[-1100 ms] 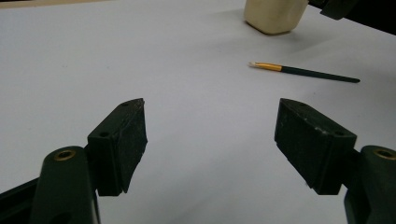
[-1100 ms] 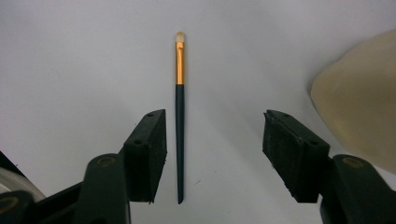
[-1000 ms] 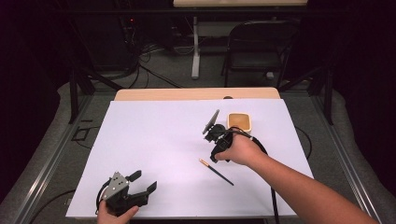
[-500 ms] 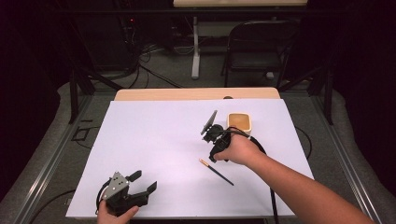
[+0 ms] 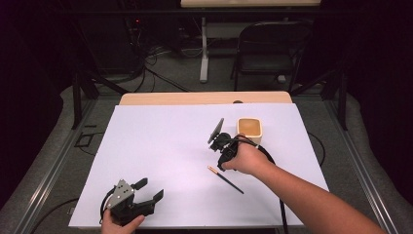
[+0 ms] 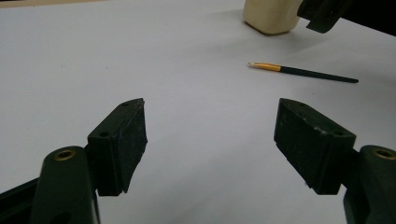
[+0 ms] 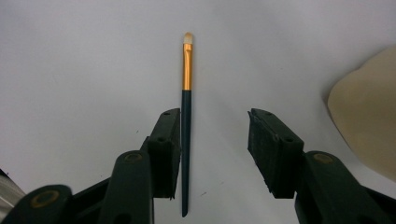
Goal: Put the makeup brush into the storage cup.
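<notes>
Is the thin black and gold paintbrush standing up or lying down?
Lying down. The thin black and gold paintbrush rests flat on the white table.

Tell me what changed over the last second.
The right gripper has been closing its jaws around the brush, which lies between them, not yet pinched. Brush, cup and the open left gripper kept their places.

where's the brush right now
The brush lies flat on the white table cover, right of centre in the high view, near the cup. It sits between the right gripper jaws, which have just been closing.
</notes>
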Available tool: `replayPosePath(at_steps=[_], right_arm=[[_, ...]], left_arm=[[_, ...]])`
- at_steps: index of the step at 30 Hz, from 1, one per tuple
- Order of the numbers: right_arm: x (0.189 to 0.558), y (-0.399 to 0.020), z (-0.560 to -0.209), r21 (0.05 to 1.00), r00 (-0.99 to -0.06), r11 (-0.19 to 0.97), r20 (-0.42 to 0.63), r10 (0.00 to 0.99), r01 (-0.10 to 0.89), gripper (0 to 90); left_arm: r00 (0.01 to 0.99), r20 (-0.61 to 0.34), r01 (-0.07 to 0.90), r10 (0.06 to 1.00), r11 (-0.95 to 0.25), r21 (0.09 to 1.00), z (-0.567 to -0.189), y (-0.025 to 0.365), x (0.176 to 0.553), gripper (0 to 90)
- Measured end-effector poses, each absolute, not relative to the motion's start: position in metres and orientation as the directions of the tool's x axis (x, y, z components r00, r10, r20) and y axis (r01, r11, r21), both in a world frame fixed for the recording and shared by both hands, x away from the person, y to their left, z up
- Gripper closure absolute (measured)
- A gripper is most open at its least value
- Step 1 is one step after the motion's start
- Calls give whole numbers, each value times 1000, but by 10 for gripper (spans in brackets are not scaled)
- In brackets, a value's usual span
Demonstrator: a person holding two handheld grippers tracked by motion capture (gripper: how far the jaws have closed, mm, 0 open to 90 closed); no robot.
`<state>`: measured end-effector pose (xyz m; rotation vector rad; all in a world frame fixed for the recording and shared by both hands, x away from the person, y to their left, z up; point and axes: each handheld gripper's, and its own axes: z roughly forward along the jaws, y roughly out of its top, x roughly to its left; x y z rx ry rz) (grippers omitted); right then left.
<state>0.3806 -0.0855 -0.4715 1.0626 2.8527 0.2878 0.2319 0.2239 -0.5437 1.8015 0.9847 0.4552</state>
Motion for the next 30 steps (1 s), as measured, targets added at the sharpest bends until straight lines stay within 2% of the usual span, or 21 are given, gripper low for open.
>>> replayPosePath(at_steps=[8,30], right_arm=[[380,-78,-480,185,-785,774,-22,619,605,617],[388,-60,-500,162,-792,780,20,610,605,755]], left_arm=[[602,-124,418,788,-179,891,-544,224,232,255],[605,-127,420,786,-180,890,-544,224,232,255]])
